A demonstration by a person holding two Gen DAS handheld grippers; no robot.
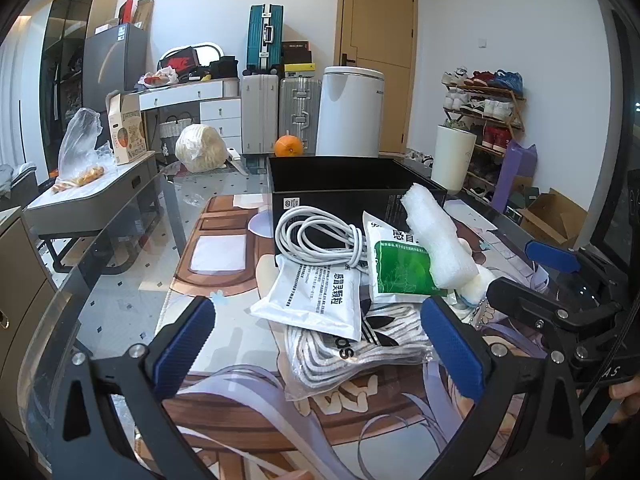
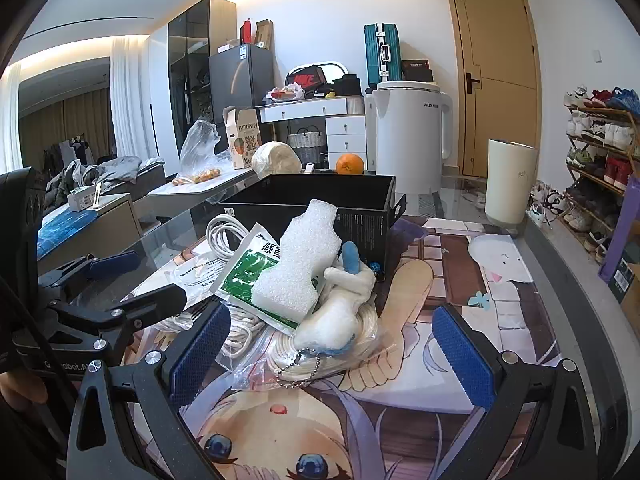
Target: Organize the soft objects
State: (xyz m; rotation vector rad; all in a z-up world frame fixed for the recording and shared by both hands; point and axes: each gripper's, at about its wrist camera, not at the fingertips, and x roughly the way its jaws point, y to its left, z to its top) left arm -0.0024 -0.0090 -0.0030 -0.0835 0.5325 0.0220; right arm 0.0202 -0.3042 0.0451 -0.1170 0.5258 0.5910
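A pile of soft items lies on the table in front of an open black box (image 1: 340, 180) (image 2: 320, 200): a white foam block (image 1: 436, 236) (image 2: 298, 264), a green medicine sachet (image 1: 400, 268) (image 2: 248, 276), a white sachet (image 1: 316, 296), a coiled white cable (image 1: 316, 240) (image 2: 222, 236), bagged white socks (image 1: 352, 356), a white plush keychain (image 2: 340, 312) and a bagged rope coil (image 2: 320, 356). My left gripper (image 1: 320, 352) is open, just short of the socks. My right gripper (image 2: 332, 356) is open around the plush and rope bag; it also shows in the left wrist view (image 1: 520, 276).
The glass table carries an anime-print mat (image 2: 460, 280). A white cylinder (image 2: 510, 180), a white appliance (image 2: 408, 140), an orange (image 1: 288, 146) and a wrapped bundle (image 1: 198, 148) stand behind the box. The table edge (image 2: 560, 264) runs along the right.
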